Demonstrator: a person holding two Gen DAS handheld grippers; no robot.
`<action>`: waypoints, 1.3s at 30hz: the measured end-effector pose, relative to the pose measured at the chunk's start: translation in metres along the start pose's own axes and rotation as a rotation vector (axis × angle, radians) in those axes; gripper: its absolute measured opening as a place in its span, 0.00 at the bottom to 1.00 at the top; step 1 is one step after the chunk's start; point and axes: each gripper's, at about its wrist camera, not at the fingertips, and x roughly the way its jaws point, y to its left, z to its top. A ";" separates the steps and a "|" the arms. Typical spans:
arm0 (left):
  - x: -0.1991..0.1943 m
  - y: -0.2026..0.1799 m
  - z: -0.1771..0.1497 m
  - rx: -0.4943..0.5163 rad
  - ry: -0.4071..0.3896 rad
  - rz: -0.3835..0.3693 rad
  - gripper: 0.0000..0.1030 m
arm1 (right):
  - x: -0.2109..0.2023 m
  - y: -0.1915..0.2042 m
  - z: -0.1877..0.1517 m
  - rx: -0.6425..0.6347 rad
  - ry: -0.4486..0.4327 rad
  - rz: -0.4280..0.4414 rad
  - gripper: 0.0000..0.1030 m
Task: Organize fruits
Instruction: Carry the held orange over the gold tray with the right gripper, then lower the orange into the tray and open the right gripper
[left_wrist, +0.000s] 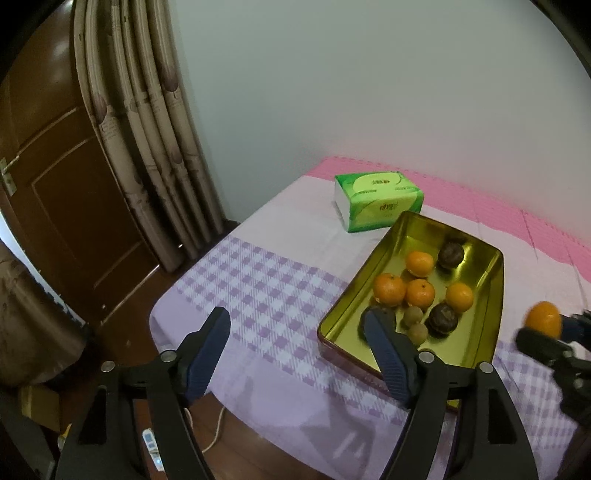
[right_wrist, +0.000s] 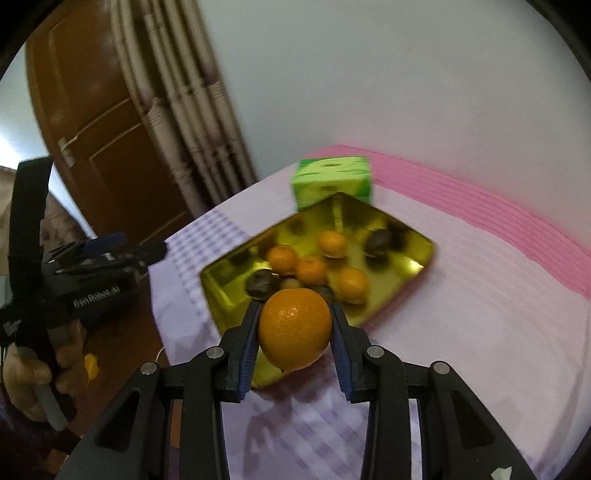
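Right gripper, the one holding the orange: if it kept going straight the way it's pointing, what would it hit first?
Most likely the gold tin. The right gripper, shut on the orange, points down at the tin's near rim and the fruit just inside it. The picture is blurred and depth unclear, so that's a best guess.

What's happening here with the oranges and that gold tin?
A person is sorting fruit with a hand-held gripper in each hand. The right hand-held gripper is clamped on an orange and holds it near the gold tin on the checked cloth. The tin holds four oranges, two dark fruits and two small brownish ones. The left hand-held gripper is open and empty at the tin's near corner.
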 end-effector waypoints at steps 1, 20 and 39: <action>0.001 0.000 0.000 0.002 0.004 -0.001 0.74 | 0.008 0.006 0.003 -0.012 0.009 0.008 0.33; 0.017 0.008 0.000 -0.015 0.052 0.003 0.74 | 0.084 0.031 0.016 -0.037 0.102 0.053 0.33; 0.024 0.006 -0.002 0.001 0.080 0.003 0.79 | 0.097 0.028 0.017 -0.018 0.114 0.053 0.33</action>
